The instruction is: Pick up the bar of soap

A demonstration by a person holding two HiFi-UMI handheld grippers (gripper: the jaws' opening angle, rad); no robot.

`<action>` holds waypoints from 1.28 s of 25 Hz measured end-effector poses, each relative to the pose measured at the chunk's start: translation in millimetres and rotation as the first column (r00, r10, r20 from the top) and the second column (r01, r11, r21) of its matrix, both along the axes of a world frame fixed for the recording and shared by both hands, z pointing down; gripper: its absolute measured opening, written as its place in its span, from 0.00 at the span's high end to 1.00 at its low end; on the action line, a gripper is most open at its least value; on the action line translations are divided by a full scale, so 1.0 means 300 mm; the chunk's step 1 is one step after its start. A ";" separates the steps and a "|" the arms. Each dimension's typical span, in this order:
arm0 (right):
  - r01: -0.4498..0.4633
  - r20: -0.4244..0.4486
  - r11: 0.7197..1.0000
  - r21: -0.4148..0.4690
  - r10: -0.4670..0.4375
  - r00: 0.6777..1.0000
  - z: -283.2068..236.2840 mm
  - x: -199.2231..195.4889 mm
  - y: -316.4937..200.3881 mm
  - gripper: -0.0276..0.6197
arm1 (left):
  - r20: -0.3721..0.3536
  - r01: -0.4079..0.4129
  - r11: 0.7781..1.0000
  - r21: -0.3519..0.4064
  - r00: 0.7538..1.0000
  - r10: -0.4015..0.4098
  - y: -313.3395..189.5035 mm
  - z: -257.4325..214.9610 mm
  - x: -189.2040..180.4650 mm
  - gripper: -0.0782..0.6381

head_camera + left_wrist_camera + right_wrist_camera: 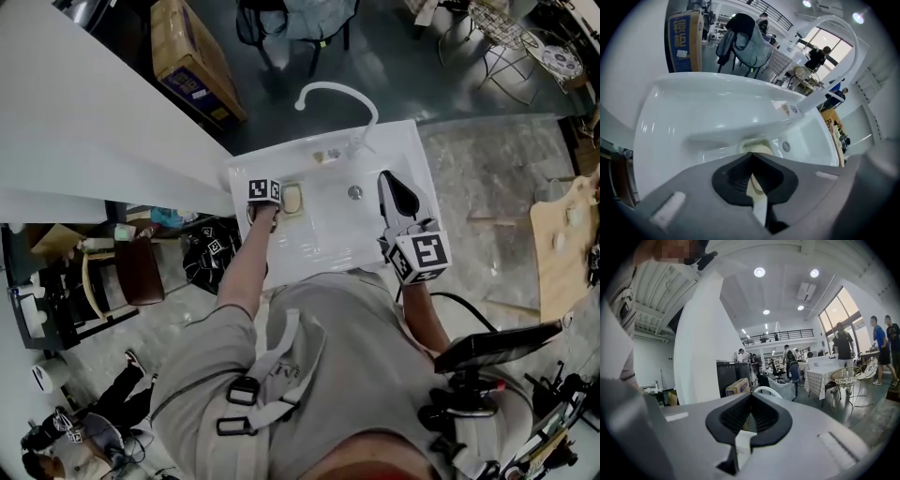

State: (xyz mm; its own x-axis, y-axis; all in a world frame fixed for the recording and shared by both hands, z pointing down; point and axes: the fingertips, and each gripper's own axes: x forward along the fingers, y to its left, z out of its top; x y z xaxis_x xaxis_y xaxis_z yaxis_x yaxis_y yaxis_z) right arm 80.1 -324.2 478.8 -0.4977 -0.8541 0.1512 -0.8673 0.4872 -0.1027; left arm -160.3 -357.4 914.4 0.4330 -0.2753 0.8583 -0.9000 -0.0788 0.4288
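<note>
The cream bar of soap (292, 197) lies in a shallow holder on the left part of the white sink (398, 150). My left gripper (268, 195) hovers right beside it, pointing steeply down. In the left gripper view the jaws are shut tip to tip, and the soap (757, 149) shows just past them, not clamped. My right gripper (386, 178) is held over the sink's right side, well away from the soap. Its jaws are shut on nothing, and the right gripper view looks out level across the room.
A white arched faucet (337, 94) rises at the sink's back edge, and a drain (354, 192) sits mid-basin. A cardboard box (192, 56) and a chair stand on the floor beyond. A wooden board (562, 239) is at the right. People (843, 343) stand far off.
</note>
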 end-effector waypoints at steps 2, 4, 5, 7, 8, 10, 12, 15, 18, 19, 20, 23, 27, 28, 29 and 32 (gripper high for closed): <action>0.010 -0.003 1.000 -0.002 -0.010 1.000 0.000 -0.013 0.005 0.95 | -0.017 -0.019 1.000 -0.004 1.000 0.018 0.011 -0.005 0.018 0.90; 0.010 -0.003 1.000 -0.003 -0.010 1.000 0.001 -0.015 0.004 0.95 | -0.042 -0.044 0.999 -0.013 0.998 0.043 0.019 -0.007 0.058 0.85; 0.008 -0.003 1.000 -0.005 -0.008 1.000 0.003 -0.014 0.003 0.95 | -0.048 -0.067 0.998 -0.019 0.997 0.066 0.023 -0.002 0.082 0.82; 0.005 -0.009 1.000 -0.008 -0.005 1.000 0.006 -0.009 0.003 0.95 | -0.047 -0.098 0.995 -0.033 0.994 0.096 0.022 0.019 0.120 0.78; 0.003 -0.012 1.000 -0.008 -0.003 1.000 0.005 -0.005 0.004 0.95 | -0.037 -0.104 0.994 -0.041 0.994 0.102 0.016 0.035 0.132 0.77; -0.005 -0.017 1.000 -0.007 0.005 1.000 0.000 0.009 0.007 0.95 | 0.002 -0.112 0.992 -0.066 0.994 0.112 0.002 0.061 0.142 0.76; -0.024 -0.018 1.000 -0.010 0.024 1.000 0.001 0.035 0.014 0.95 | 0.056 -0.143 0.985 -0.096 0.987 0.149 -0.006 0.067 0.152 0.77; -0.066 -0.017 0.998 -0.025 0.066 0.998 0.014 0.085 0.026 0.95 | 0.127 -0.227 0.967 -0.115 0.962 0.241 -0.012 0.064 0.193 0.68; -0.094 -0.013 0.995 -0.030 0.093 0.996 0.017 0.112 0.035 0.95 | 0.185 -0.233 0.966 -0.113 0.950 0.251 -0.012 0.064 0.204 0.63; -0.099 -0.012 0.995 -0.028 0.099 0.995 0.015 0.117 0.037 0.95 | 0.214 -0.222 0.969 -0.111 0.946 0.241 -0.013 0.062 0.197 0.63; -0.104 -0.011 0.994 -0.026 0.104 0.995 0.013 0.121 0.038 0.95 | 0.249 -0.215 0.970 -0.113 0.939 0.237 -0.013 0.066 0.187 0.60; -0.114 -0.009 0.993 -0.024 0.114 0.993 0.013 0.133 0.040 0.95 | 0.306 -0.243 0.960 -0.137 0.912 0.274 0.007 0.107 0.180 0.44; -0.126 -0.015 0.991 -0.035 0.126 0.992 0.024 0.149 0.052 0.95 | 0.190 -0.282 0.950 -0.135 0.934 0.304 0.020 0.143 0.254 0.50; -0.130 -0.014 0.991 -0.036 0.130 0.991 0.024 0.155 0.055 0.95 | 0.159 -0.293 0.946 -0.140 0.936 0.313 0.020 0.137 0.267 0.51; -0.134 -0.011 0.990 -0.037 0.134 0.991 0.025 0.162 0.056 0.95 | 0.140 -0.300 0.943 -0.143 0.937 0.320 0.018 0.132 0.273 0.51; -0.150 -0.008 0.988 -0.046 0.150 0.989 0.034 0.185 0.058 0.95 | 0.104 -0.317 0.937 -0.144 0.937 0.333 0.019 0.125 0.268 0.52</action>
